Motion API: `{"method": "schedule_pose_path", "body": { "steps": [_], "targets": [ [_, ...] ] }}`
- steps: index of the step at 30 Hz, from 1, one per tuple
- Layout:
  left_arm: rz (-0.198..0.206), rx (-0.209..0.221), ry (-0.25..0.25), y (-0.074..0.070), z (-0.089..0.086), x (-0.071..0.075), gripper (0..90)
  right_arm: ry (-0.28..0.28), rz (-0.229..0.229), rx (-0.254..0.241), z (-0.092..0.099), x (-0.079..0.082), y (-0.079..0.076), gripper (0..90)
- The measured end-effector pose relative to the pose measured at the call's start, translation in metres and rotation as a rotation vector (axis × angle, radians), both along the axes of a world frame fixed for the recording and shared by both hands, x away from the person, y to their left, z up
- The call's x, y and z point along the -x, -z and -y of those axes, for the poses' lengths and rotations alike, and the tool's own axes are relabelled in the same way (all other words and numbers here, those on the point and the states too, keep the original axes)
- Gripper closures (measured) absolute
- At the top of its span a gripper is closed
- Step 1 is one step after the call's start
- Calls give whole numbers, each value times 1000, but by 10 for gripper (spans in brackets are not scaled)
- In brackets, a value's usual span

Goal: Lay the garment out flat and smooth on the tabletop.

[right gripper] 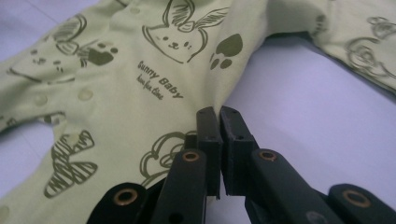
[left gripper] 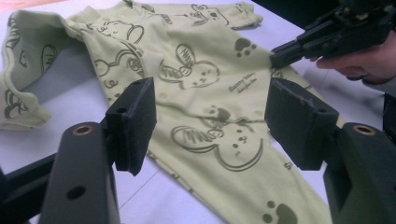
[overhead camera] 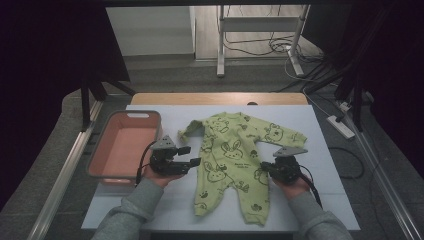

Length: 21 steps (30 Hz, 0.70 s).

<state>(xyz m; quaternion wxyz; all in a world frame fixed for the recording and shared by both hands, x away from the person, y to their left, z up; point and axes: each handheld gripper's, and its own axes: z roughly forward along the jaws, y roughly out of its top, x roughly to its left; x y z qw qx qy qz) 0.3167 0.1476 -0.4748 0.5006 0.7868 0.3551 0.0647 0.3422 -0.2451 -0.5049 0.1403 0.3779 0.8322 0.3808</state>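
Two grey-sleeved forearms enter at the near edge, each hand holding one black tool: the right tool (right gripper: 219, 112) is clenched on the side edge of the single light-green cotton baby romper (overhead camera: 235, 160), while the left tool (left gripper: 210, 121) hovers released just beside its other edge. Printed with dark bunnies, bears and paw marks, the romper lies spread flat on the white counter (overhead camera: 325, 150), between the tools. One pink plastic bin (overhead camera: 122, 145) stands left.

left: pink tub (overhead camera: 125, 146) just beside left tongs (overhead camera: 192, 163), blocks that side | middle: green baby romper (overhead camera: 235, 155) covers table (overhead camera: 320, 145) between both tongs | right: bare table free | near edge: free
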Motion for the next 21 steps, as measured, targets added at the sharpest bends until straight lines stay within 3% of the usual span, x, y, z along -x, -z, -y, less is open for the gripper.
{"method": "schedule_pose_path", "body": {
  "steps": [10,16,19,21],
  "targets": [
    [-4,2,3,1,0,-1,341,72,18,-39,26,12,-10,874],
    [-6,-2,6,1,2,-1,341,137,6,-48,44,7,-10,874],
    [-7,-6,8,2,2,-2,341,134,-8,-39,43,4,-6,867],
    [-6,-7,8,2,3,-1,341,121,18,-29,38,6,-5,787]
  ]
}}
